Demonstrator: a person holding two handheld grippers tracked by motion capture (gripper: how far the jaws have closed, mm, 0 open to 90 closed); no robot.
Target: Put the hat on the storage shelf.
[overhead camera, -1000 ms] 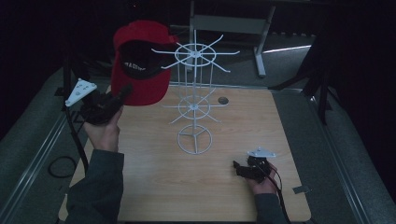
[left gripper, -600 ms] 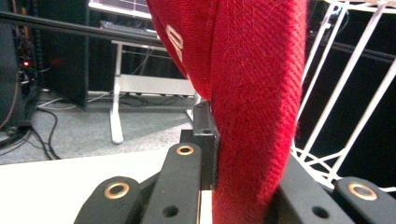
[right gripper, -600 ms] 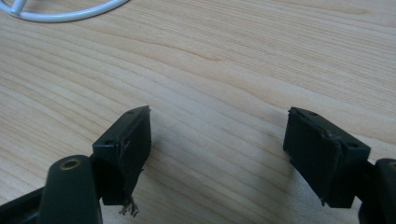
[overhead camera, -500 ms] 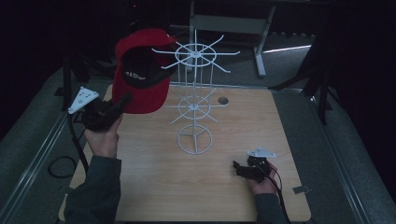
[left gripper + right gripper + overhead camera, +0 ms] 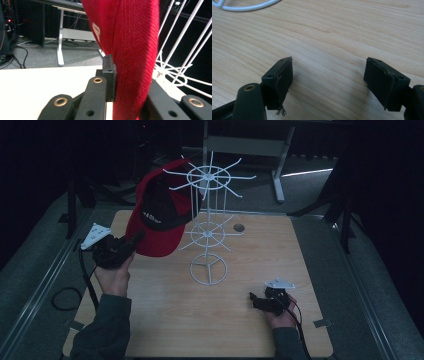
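a red cap (image 5: 159, 215) with a dark lining is pinched by the left claw (image 5: 134, 240) beside a white wire rack (image 5: 208, 227). its woven fabric is seen close in the left gripper view. the right claw (image 5: 328, 80) is spread over the surface (image 5: 165, 320).

Red cap (image 5: 159, 220) w/ black underside/lining, small white lettering on the black part; sits upper left of centre in the high view, held up off the table, tilted, opening facing the camera, brim end down-left. Its crown overlaps the top ring of the white wire rack (image 5: 209, 225); touching or just in front, can't tell. In the left gripper view the red twill fabric (image 5: 135, 50) runs top to bottom thru frame centre, pinched between the black jaws at the bottom, bit of white stitched mark on its left side. Rack: 3 spoked tiers on a centre post, round base, standing upright mid-table, centre of the high view; its wires show at right of the left gripper view.
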